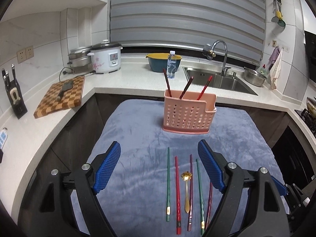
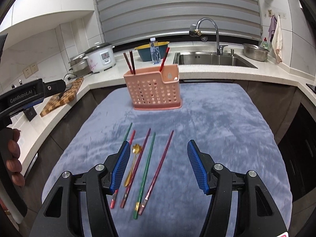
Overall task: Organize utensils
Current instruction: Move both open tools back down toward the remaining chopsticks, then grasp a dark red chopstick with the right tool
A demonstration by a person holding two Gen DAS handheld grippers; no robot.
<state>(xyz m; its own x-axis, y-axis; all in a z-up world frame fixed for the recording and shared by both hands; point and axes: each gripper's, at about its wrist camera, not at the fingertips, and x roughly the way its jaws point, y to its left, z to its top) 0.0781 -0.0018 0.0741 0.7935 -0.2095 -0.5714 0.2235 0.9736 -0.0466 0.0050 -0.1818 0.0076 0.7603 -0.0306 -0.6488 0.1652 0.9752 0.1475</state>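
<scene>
Kitchen counters (image 1: 138, 73) wrap around a work surface draped in a grey-blue plush cloth (image 1: 138, 122), seen through both wrist cameras. Left gripper (image 1: 159, 152): blue ribbed fingers (image 1: 107, 167) spread wide apart, holding nothing, hovering above the near part of the cloth. Right gripper (image 2: 158, 151): fingers (image 2: 197, 167) likewise spread, empty, above the same row of utensils; its left finger overlaps two of them in the right wrist view.

Between and below the left gripper's fingers, loose utensils lie side by side on the cloth, roughly parallel and pointing away from the cameras: a green chopstick (image 1: 168, 183), a red chopstick (image 1: 177, 195), a small gold spoon (image 1: 186, 191) with a flower-shaped bowl, a purple chopstick (image 1: 190, 193), a second green chopstick (image 1: 199, 195) and a second purple chopstick (image 1: 209, 201), the last partly behind the right finger.

Farther back, near the cloth's far edge, stands a pink perforated utensil holder (image 1: 189, 114), upright on its base. Three reddish chopsticks (image 1: 186, 87) lean inside it, tips upward; the right wrist view places two at its left end and one beside the lower right compartment.

Beyond the cloth: a checkered cutting board (image 1: 59, 96) with a cleaver (image 1: 64, 89) on it, a knife block (image 1: 13, 96), a white rice cooker (image 1: 105, 58), a water bottle (image 1: 171, 65), a blue and yellow basin (image 1: 158, 62), and a steel sink (image 1: 217, 79) with faucet (image 1: 219, 53).
</scene>
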